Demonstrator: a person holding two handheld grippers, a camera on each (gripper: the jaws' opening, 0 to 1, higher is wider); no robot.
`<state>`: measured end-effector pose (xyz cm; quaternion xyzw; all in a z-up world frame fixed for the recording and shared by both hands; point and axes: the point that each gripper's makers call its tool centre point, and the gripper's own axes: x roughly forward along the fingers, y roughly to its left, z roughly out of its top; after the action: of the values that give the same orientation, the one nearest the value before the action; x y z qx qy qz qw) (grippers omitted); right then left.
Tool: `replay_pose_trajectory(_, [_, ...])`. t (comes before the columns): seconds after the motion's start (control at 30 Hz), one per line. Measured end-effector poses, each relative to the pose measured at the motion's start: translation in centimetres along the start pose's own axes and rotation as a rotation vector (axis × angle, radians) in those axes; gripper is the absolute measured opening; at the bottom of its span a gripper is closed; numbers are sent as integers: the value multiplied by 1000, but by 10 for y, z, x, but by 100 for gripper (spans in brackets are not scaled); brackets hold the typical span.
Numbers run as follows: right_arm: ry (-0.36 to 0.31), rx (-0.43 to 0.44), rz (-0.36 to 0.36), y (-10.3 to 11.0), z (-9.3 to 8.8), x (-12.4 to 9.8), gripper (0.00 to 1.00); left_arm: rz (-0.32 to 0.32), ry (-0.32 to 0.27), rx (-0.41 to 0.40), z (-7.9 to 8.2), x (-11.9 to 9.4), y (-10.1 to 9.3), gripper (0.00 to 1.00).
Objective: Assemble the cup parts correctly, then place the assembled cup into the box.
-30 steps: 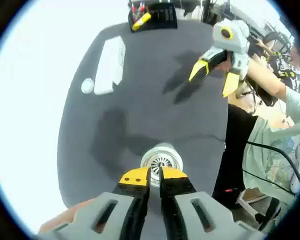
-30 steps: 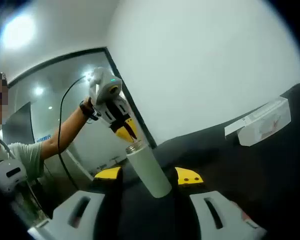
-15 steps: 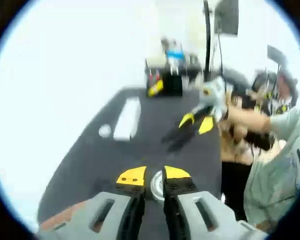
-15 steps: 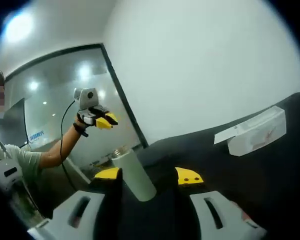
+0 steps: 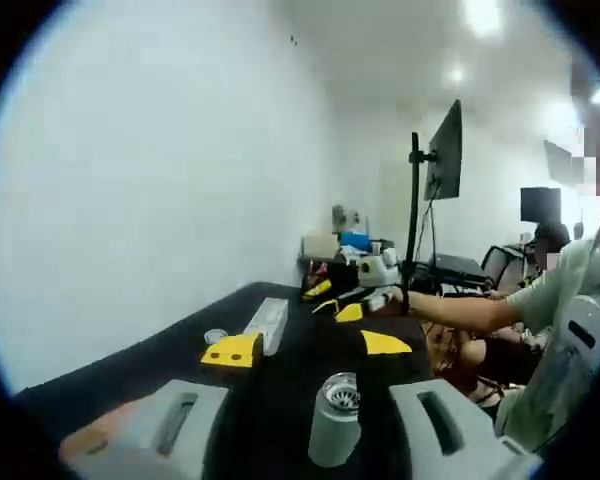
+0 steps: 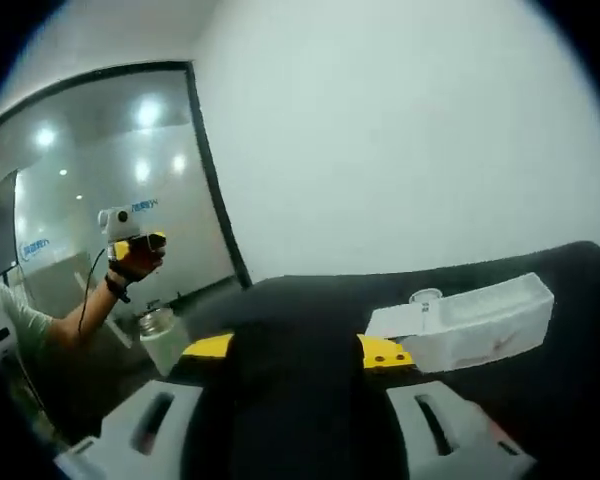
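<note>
You have one cup body [image 5: 335,430] standing on one black table [image 5: 280,380]; one white box [image 6: 470,325] lies there, with one small round lid [image 6: 425,296] just beside it; two grippers are up, left [image 5: 305,348] and right [image 6: 295,349] (each wide apart); one monitor [image 5: 445,150] stands behind.

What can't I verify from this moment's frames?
- Grey metal cup: in the right gripper view, its lower part is hidden behind the right gripper.
- Small round white part: in the left gripper view, too small and blurred to identify.
- White plastic box: in both views, its inside cannot be seen from this low angle.
</note>
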<state>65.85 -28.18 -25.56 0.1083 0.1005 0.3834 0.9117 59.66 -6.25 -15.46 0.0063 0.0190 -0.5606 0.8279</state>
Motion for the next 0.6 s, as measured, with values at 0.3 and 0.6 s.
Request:
replay_pose_trajectory(0.3, [69,-114,-46,-50,23,54,50,-102,-139,21,-25,-8,0,74])
replay_pose_trajectory(0.6, [410,-232,-138,-110,1,112,50,-233,-122,-2,-75,-8,-16,89])
